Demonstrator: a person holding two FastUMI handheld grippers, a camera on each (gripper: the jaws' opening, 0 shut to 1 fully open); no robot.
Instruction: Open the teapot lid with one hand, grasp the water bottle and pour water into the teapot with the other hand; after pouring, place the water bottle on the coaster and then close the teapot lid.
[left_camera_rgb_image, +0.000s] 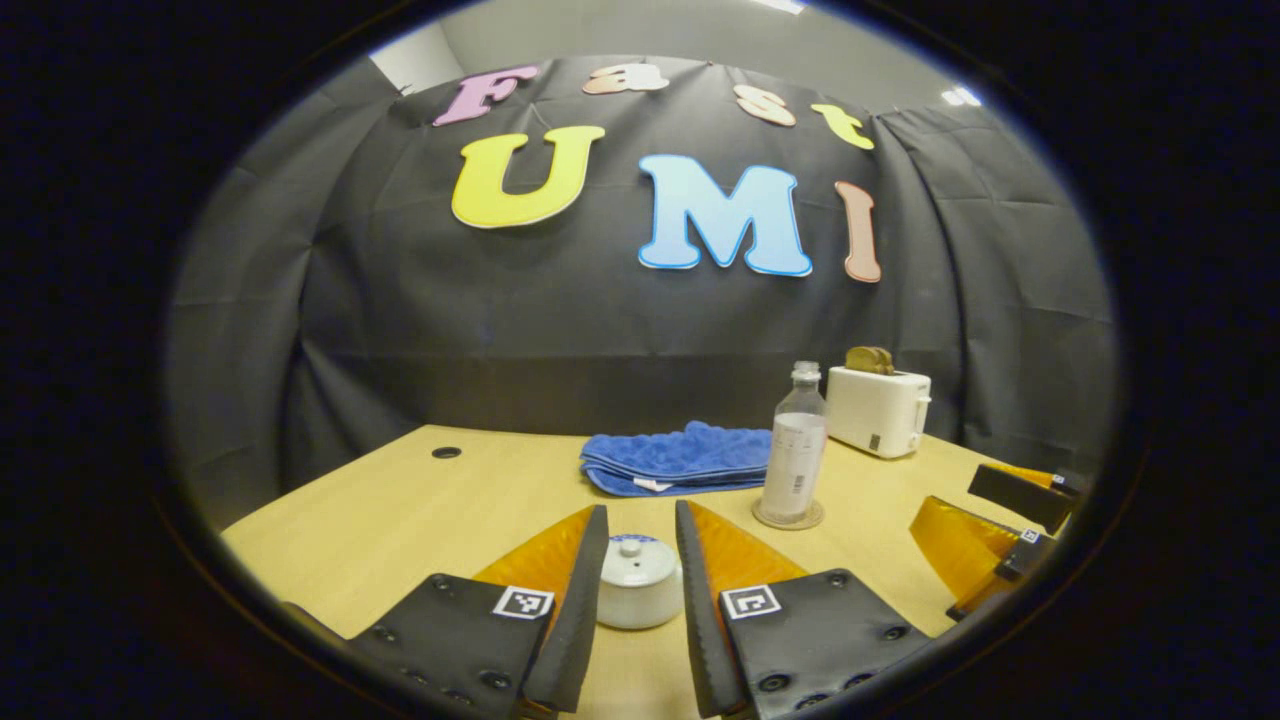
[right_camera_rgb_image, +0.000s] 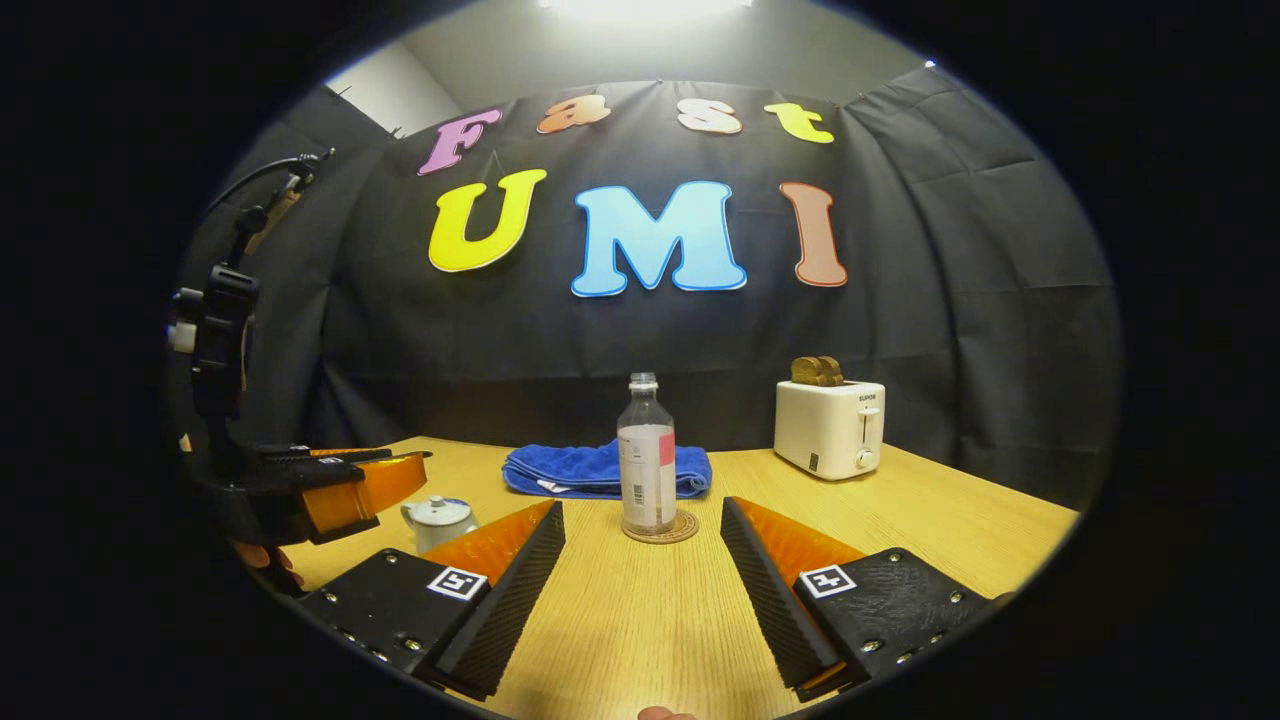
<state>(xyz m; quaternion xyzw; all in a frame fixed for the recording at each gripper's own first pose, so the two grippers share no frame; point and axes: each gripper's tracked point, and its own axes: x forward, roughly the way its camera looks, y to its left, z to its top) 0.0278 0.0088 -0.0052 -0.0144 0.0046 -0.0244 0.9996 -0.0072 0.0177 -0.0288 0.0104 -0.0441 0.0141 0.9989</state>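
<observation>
The left gripper (left_camera_rgb_image: 640, 560) has its fingers spread apart with the small white teapot (left_camera_rgb_image: 640, 582) sitting just ahead between them, lid (left_camera_rgb_image: 634, 560) still on and its little knob poking up; nothing is gripped yet. Off to that gripper's right and farther ahead stands the water bottle (left_camera_rgb_image: 795, 445), upright on a round coaster (left_camera_rgb_image: 788, 515). From the right gripper view, the right gripper (right_camera_rgb_image: 640, 545) is likewise open, and the bottle stands straight ahead of it, a little beyond the fingertips and centred in the gap. The likeliest trouble, I'd say, is the lid: the knob is small, rounded and glazed, so fingers closing off-centre could slide off it or shove the light pot across the smooth wood-grain surface (left_camera_rgb_image: 420, 520). The bottle is tall, narrow and clear plastic with a paper label and no cap visible, so a nudge high on its body might tip it off the coaster and spill, and a hard squeeze could dent the thin wall. Beyond the teapot lies a folded blue towel (left_camera_rgb_image: 680, 458), soft and nubbly, and farther to the right a glossy white toaster (left_camera_rgb_image: 878, 410) with brown bread in its slot.
</observation>
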